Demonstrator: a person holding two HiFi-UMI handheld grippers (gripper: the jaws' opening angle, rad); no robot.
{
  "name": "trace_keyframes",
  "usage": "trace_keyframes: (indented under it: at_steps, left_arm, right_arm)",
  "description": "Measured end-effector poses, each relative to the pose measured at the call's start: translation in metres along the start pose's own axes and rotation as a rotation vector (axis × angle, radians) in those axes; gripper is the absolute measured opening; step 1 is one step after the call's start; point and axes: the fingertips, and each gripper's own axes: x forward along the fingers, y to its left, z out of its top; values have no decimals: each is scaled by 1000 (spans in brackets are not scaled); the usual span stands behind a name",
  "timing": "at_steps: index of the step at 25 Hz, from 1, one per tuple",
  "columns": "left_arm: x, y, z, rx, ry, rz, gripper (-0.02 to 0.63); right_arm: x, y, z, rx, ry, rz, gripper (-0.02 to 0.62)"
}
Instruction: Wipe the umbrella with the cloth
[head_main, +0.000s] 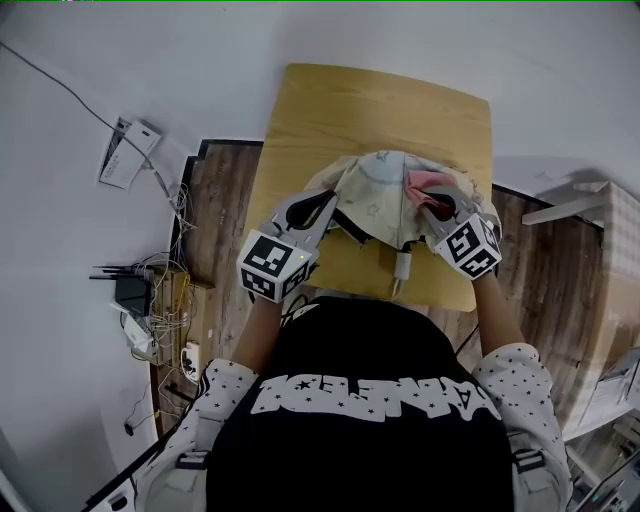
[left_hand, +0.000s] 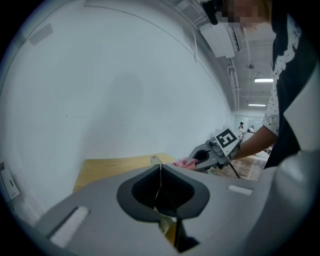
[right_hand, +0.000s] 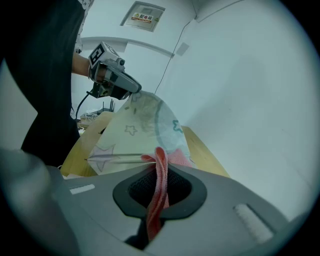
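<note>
Cream star-print umbrella (head_main: 378, 195) half-open; left claw (head_main: 333, 208) pinches rim, right claw (head_main: 426, 203) clamps pink cloth (head_main: 432, 181).

Pretty plain room tbh: a light wooden table (head_main: 380, 110) pushed up against a white wall (head_main: 560, 70), standing on a dark wood-plank floor (head_main: 215, 190). Down at the left there's a black router (head_main: 130, 292) sitting in a messy tangle of cables (head_main: 165, 330), plus a white box (head_main: 128, 152) on the wall with a cord running off it. Some white shelf-like furniture (head_main: 575, 205) sits at the right. Further back, long ceiling lights (left_hand: 263, 80) are on, and a small sign (right_hand: 143, 14) hangs up high.
</note>
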Motion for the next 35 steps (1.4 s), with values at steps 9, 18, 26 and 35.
trace_keyframes:
  at_steps: [9, 18, 26, 35]
  left_arm:
    - [2, -1, 1, 2, 0, -14, 8]
    - [3, -1, 0, -2, -1, -20, 9]
    - [4, -3, 0, -1, -3, -31, 9]
    - [11, -10, 4, 7, -5, -59, 9]
  right_arm:
    - [-4, 19, 2, -41, 12, 32, 20]
    - [-12, 29, 10, -64, -1, 43, 20]
    - [-15, 38, 9, -46, 0, 52, 20]
    - [-20, 54, 8, -5, -14, 73, 20]
